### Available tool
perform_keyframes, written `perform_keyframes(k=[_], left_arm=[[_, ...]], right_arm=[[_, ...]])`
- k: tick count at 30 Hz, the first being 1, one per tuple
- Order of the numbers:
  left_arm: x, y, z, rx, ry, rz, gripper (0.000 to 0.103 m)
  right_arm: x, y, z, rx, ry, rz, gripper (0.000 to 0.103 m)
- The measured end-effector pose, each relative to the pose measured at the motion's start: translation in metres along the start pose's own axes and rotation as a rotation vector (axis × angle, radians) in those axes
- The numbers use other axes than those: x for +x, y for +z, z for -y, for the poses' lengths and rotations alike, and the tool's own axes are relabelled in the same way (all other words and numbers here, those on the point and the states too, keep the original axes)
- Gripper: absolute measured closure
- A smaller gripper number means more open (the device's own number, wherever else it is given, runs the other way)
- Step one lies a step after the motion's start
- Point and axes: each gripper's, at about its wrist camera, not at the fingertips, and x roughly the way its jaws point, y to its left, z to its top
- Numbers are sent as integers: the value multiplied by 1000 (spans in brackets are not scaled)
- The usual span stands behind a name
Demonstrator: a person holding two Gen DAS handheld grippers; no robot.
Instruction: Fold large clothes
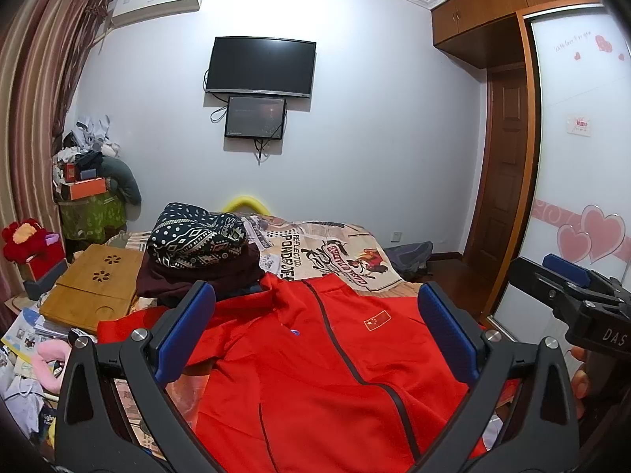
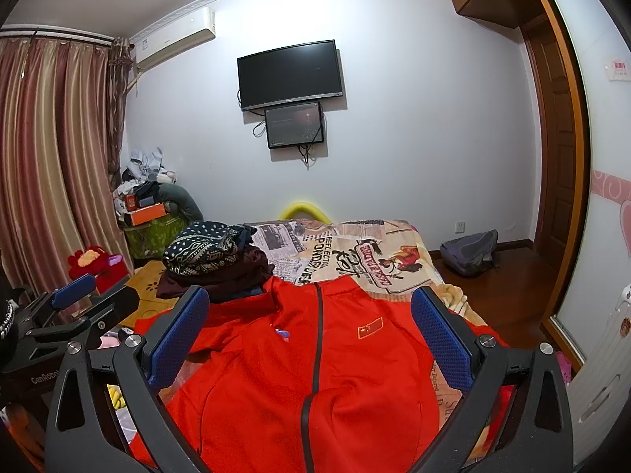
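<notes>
Hovering over the bed (image 1: pixel 347 244), both grippers are gaping wide with nothing between their fingers. The left gripper (image 1: pixel 315 331) is hanging above the red jacket (image 1: pixel 315 374), the right gripper (image 2: pixel 311 327) just beside it. The jacket is lying front-up, zipped, collar toward the far wall. A stack of folded clothes (image 1: pixel 197 252) is sitting just past its collar.

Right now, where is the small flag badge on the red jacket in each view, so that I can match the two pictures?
Left wrist view: the flag badge is right of centre, on the red jacket, right of the dark zipper.
Right wrist view: the flag badge is slightly right of centre, again right of the zipper.
Shared landmark: the black television on the far wall.
</notes>
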Motion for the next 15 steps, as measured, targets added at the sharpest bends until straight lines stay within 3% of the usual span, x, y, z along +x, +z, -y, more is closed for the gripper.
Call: perform_keyframes(k=[15], left_arm=[[0, 3, 3, -1, 2, -7, 0]], right_arm=[[2, -6, 3, -1, 0, -3, 1]])
